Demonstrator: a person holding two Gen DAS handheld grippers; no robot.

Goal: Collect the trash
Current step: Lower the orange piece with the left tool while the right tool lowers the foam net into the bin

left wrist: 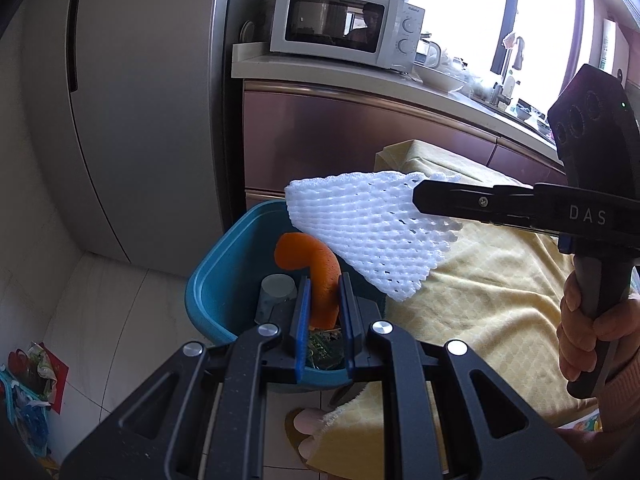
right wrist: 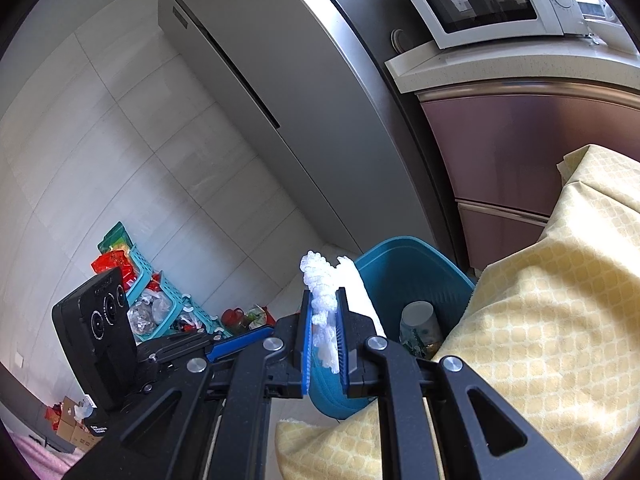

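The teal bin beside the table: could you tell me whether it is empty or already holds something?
Not empty: the teal bin holds an upturned paper cup and other scraps.

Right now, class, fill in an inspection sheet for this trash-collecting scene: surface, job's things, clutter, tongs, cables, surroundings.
Surface: yellow tablecloth, bare where visible.
Job's things: teal bin holds a cup and wrappers.
Clutter: basket of packets on the floor.
Tongs: left tongs shut on orange peel over the bin; right tongs shut on white foam net.
Cables: nothing seen.
Surroundings: fridge, microwave.
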